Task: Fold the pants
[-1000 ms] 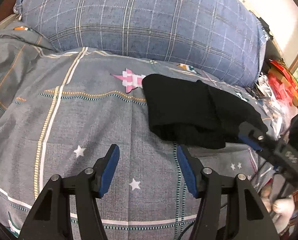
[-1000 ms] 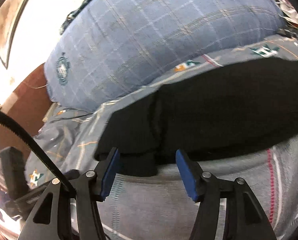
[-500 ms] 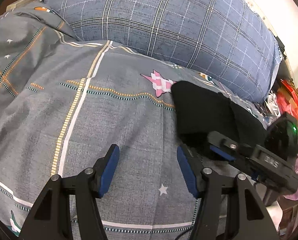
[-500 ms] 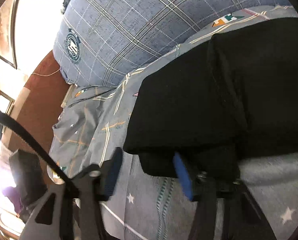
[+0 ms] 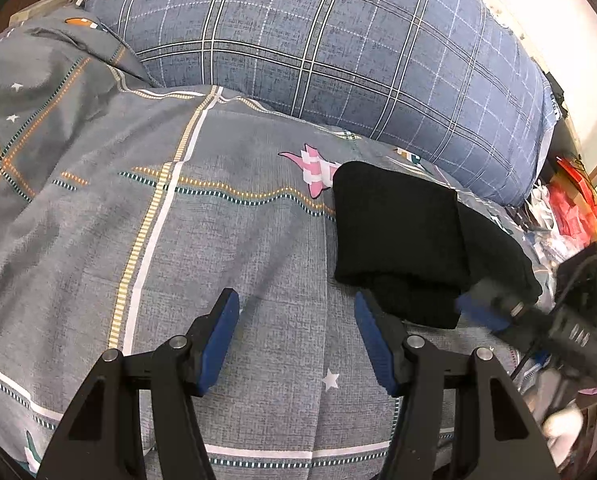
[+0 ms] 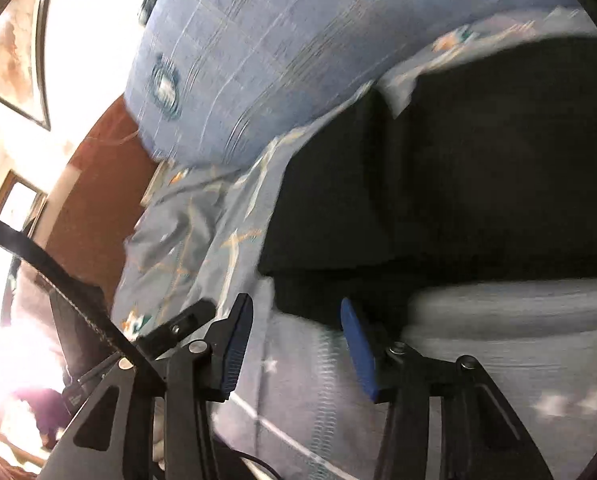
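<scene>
**Black pants lying folded on the bed while both tools stand open**

We are looking at the black pants (image 5: 398,232) lying as a compact folded stack on the grey patterned bedspread (image 5: 218,240), just in front of the blue plaid pillow (image 5: 318,52). The upper layer is sitting squarely over a lower one that is peeking out along the near edge, which we are reading as the folds being largely done.

We are holding the left tool (image 5: 296,340) with its jaws spread and nothing between them, over bare bedspread to the left of the pants and well short of the pillow; we are judging it to be kept clear so the stack is not disturbed.

The right tool (image 6: 296,344) is also standing open and empty, its fingertips right at the near edge of the pants (image 6: 458,184). The right wrist view is blurring, so we cannot tell whether a pad is touching the cloth. We are taking this placement as suited to tidying or tucking that protruding lower layer.
</scene>
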A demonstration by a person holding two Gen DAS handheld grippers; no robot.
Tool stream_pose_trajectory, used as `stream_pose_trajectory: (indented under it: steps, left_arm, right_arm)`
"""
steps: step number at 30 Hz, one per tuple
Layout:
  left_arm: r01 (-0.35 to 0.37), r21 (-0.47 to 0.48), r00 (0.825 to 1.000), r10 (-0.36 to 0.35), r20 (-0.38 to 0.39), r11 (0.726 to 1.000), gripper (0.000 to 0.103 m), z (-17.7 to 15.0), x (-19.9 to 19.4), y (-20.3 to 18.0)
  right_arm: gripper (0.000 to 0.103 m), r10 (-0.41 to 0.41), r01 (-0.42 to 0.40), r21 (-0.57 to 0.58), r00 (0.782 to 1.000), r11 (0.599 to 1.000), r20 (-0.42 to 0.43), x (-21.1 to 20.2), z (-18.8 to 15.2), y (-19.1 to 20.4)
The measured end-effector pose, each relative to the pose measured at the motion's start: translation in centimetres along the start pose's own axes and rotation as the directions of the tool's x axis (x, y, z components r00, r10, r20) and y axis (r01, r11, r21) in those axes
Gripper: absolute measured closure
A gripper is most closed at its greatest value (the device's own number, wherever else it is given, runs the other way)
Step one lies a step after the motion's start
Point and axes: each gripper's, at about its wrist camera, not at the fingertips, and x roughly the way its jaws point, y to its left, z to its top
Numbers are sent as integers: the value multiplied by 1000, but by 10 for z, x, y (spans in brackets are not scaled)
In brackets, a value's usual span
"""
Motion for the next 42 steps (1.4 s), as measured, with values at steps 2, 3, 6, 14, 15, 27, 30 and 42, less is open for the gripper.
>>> stream_pose_trajectory:
  steps: [2, 3, 6, 14, 15, 27, 30, 42]
  left_arm:
    - [6, -6, 1000, -6, -10, 1000, 44, -1, 3, -1]
    - [9, -3, 1000, -9, -17, 1000, 44, -3, 5, -4]
    - [11, 20, 1000, -10, -21, 1000, 44, -6, 5, -13]
    - [0, 60, 1000, 0, -4, 998, 44, -4, -5, -18]
    - [2, 59, 1000, -2, -4, 998, 44, -2, -5, -18]
    - [74, 192, 997, -78, 14, 979, 44, 61, 37, -96]
    - [12, 223, 1000, -5, -31, 975, 44, 70, 71, -106]
    - [36, 197, 990, -9, -138, 980, 34, 84, 77, -98]
  right_arm:
    - [48, -51, 52, -2, 995, 999, 83, -19, 9, 0]
    - [45, -76, 76, 3, 990, 997, 118, -26, 16, 0]
    - [30, -133, 135, -5, 983, 991, 130, -16, 36, 4]
    - [95, -128, 128, 0, 992, 992, 12, 23, 35, 3]
    - [95, -133, 133, 6, 991, 991, 22, 16, 32, 1]
    - [94, -245, 245, 22, 968, 969, 46, 0, 20, -28]
    - [94, -226, 224, 28, 973, 974, 45, -1, 17, -34]
    - [81, -97, 93, 41, 989, 995, 114, -32, 18, -54]
